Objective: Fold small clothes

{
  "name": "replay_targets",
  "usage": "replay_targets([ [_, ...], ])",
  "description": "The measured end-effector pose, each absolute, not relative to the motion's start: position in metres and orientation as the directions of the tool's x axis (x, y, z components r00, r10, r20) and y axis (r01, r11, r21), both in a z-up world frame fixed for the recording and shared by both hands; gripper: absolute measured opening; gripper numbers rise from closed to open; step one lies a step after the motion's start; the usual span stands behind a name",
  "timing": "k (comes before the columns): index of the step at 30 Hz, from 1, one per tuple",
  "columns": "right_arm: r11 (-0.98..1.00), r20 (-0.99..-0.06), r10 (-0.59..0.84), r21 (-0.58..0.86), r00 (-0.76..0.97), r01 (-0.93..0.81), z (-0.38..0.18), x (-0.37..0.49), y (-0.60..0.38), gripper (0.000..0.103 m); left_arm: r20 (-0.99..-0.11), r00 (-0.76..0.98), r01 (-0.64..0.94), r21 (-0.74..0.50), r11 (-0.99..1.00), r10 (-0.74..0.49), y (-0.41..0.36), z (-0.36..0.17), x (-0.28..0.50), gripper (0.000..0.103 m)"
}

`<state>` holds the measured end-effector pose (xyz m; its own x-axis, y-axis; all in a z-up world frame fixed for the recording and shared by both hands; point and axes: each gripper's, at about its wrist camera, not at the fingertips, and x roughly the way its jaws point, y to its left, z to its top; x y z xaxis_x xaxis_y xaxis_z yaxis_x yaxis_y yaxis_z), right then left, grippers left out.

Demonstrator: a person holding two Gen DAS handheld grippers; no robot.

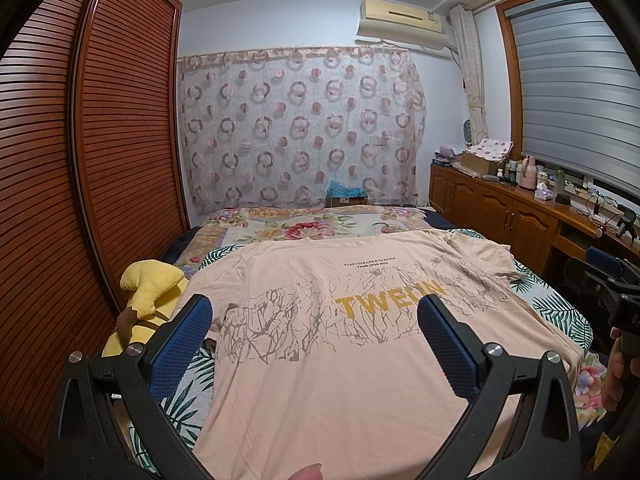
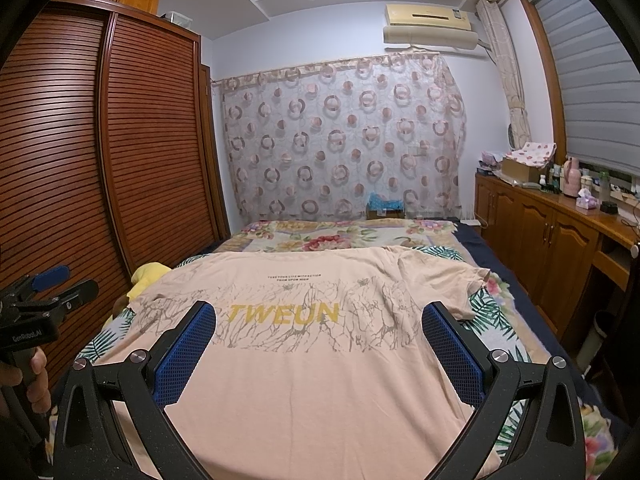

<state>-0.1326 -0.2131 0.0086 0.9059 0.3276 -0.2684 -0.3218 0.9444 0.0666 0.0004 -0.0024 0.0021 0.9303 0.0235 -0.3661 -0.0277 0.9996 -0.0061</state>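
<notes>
Bedroom scene, both wrist views. A bed (image 1: 560,312) with a leaf-print sheet and a floral quilt (image 1: 304,226) at its far end fills the middle of the room. A slatted wooden wardrobe (image 1: 100,152) stands at 9 o'clock; a circle-patterned curtain (image 1: 300,120) hangs on the far wall at 12 o'clock, with an air conditioner (image 1: 402,20) above it at 1 o'clock. A wooden cabinet (image 2: 560,236) carrying bottles and boxes runs along the window side at 3 o'clock. A yellow plush toy (image 1: 148,292) lies at the bed's edge at 9 o'clock.

The pink T-shirt (image 1: 340,360), printed "TWEUN", lies spread flat, print up, on the sheet, its far sleeve (image 2: 444,280) rumpled at 2 o'clock.

Left gripper (image 1: 316,316): held above the near part of the shirt, jaws spread wide, grasping nothing. Right gripper (image 2: 320,320): likewise poised over the shirt, jaws parted and empty. Each appears at the other view's edge, held by a hand (image 2: 24,380).
</notes>
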Motion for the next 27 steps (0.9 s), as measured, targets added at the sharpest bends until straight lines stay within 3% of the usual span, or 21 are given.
replay_targets([
  [27, 0.923, -0.292, 0.382, 0.081, 0.877, -0.376, 0.001, -0.113, -0.205, 0.103, -0.408, 0.912, -0.051, -0.013, 0.999, 0.041, 0.017, -0.003, 0.004, 0.103],
])
